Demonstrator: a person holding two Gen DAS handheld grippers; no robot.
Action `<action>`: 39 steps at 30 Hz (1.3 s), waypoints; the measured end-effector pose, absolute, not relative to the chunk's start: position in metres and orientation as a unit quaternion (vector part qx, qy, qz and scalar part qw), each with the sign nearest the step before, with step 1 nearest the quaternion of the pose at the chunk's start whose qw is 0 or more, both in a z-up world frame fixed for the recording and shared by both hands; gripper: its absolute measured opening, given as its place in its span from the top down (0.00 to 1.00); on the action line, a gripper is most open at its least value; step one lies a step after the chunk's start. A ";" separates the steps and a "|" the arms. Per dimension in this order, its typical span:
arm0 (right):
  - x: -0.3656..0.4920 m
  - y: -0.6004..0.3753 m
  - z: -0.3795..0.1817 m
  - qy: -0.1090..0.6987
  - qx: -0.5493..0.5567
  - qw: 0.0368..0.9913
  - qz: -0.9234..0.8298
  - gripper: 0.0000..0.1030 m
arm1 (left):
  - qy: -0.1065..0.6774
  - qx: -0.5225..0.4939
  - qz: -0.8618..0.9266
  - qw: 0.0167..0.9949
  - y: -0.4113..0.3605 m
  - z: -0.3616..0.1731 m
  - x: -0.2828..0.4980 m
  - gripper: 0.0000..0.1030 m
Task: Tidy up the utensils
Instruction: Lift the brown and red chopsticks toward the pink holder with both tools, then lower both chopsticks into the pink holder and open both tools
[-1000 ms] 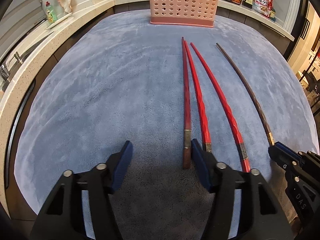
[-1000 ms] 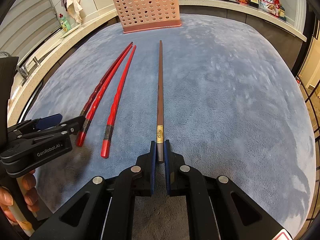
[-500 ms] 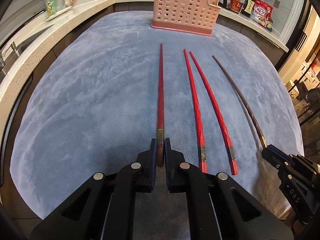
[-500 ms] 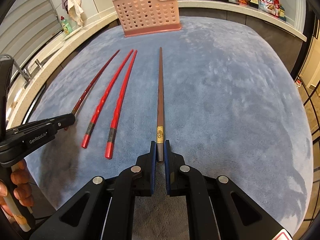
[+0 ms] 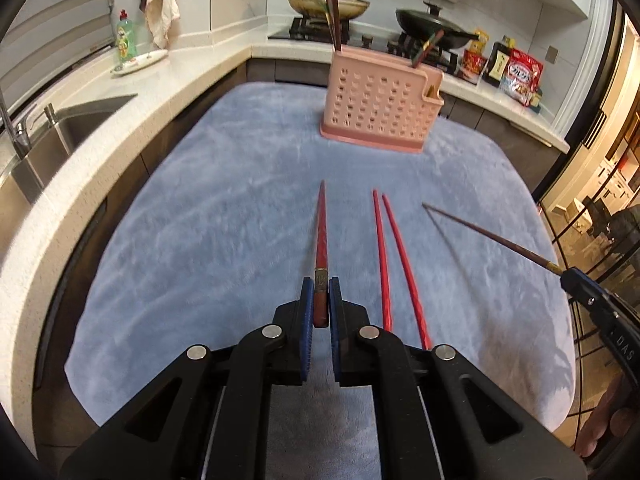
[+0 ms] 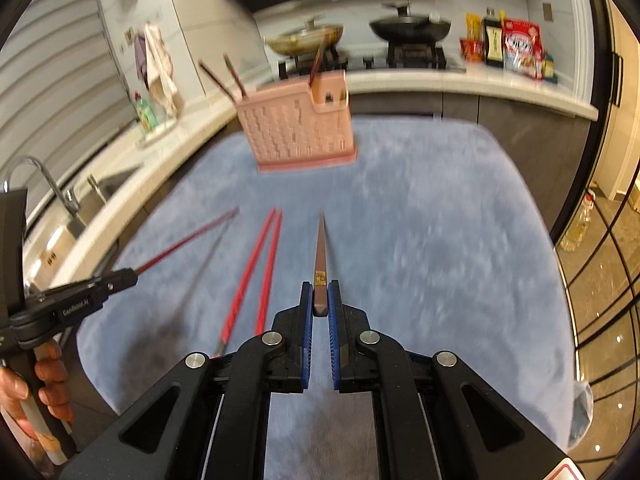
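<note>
Two grippers, left gripper (image 5: 319, 300) and right gripper (image 6: 320, 300), now lift a dark red chopstick (image 5: 321, 236) and a brown wooden chopstick (image 6: 320, 252) off the bench, jaws clamped, ready for the pink holed plastic basket (image 5: 380, 108).

pink holder (image 6: 298, 132) motion-blurred, hand (image 6: 38, 388) cut off

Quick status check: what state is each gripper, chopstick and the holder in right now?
Left gripper: shut on dark red chopstick, lifted.
Right gripper: shut on brown gold-banded chopstick, lifted.
Two bright red chopsticks: lying on blue mat.
Pink perforated plastic holder: upright, holding some utensils.
</note>
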State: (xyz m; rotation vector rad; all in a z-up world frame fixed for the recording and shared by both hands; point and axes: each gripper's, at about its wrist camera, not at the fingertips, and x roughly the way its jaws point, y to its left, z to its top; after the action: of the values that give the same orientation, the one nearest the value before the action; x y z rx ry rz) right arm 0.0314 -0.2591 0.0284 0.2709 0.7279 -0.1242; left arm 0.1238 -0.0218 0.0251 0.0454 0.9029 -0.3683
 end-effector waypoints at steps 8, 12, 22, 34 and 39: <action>0.053 -0.273 0.083 0.296 0.121 0.945 -0.062 0.93 | 0.390 0.008 -0.174 0.904 -0.017 0.071 0.148 0.93; 0.066 -0.280 0.097 0.280 0.127 0.950 -0.058 0.93 | 0.375 0.003 -0.175 0.910 -0.019 0.090 0.163 0.93; 0.099 -0.290 0.124 0.253 0.134 0.957 -0.050 0.93 | 0.338 0.006 -0.177 0.924 -0.036 0.133 0.200 0.93; 0.172 -0.320 0.182 0.183 0.172 0.967 -0.040 0.93 | 0.261 -0.015 -0.190 0.946 -0.069 0.218 0.254 0.93; 0.208 -0.330 0.209 0.149 0.179 0.971 -0.043 0.93 | 0.226 -0.027 -0.195 0.954 -0.086 0.251 0.279 0.93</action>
State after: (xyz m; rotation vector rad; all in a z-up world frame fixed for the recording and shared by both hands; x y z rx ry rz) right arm 0.2082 -0.3301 0.2086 0.3622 0.3017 -0.0860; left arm 0.2786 -0.0864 0.2514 -0.0550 0.4588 -0.3958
